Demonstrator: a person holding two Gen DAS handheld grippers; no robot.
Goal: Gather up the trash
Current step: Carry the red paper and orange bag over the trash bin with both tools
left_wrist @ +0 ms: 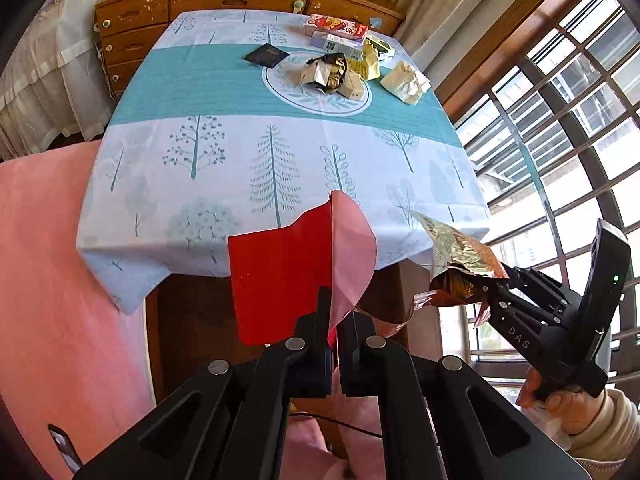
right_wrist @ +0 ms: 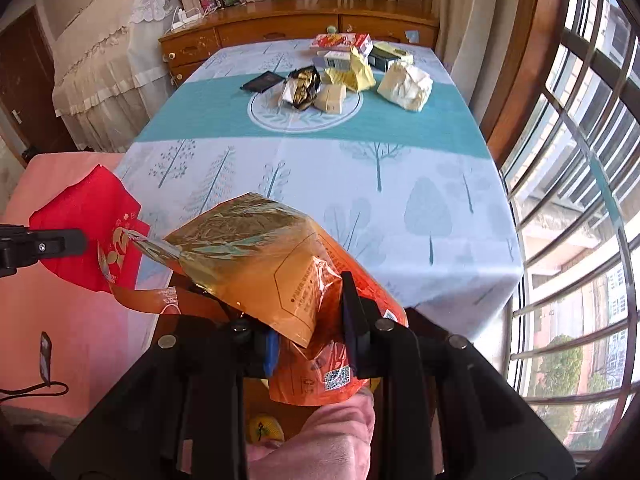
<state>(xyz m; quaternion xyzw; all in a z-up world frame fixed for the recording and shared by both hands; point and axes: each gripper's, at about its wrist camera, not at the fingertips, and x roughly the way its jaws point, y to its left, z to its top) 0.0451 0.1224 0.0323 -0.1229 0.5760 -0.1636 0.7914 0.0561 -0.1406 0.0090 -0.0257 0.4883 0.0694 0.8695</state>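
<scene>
Left gripper (left_wrist: 334, 312) pinches red paper (left_wrist: 280, 280); right gripper (right_wrist: 308, 320) clamps orange wrapper (right_wrist: 280, 264). Both hang off the table's near edge. Remaining crumpled trash (left_wrist: 332, 74) lies well ahead, mid-table (left_wrist: 224, 160), nearer the right gripper.

Left gripper (left_wrist: 334, 320) clamped tight, angled down; right gripper (right_wrist: 310, 320) gripping (jaws partly apart).

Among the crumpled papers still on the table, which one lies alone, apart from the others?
The pale cream crumpled paper on the teal stripe, toward the window side. The dark foil wrapper and the yellow papers sit bunched together around the round pattern.
</scene>
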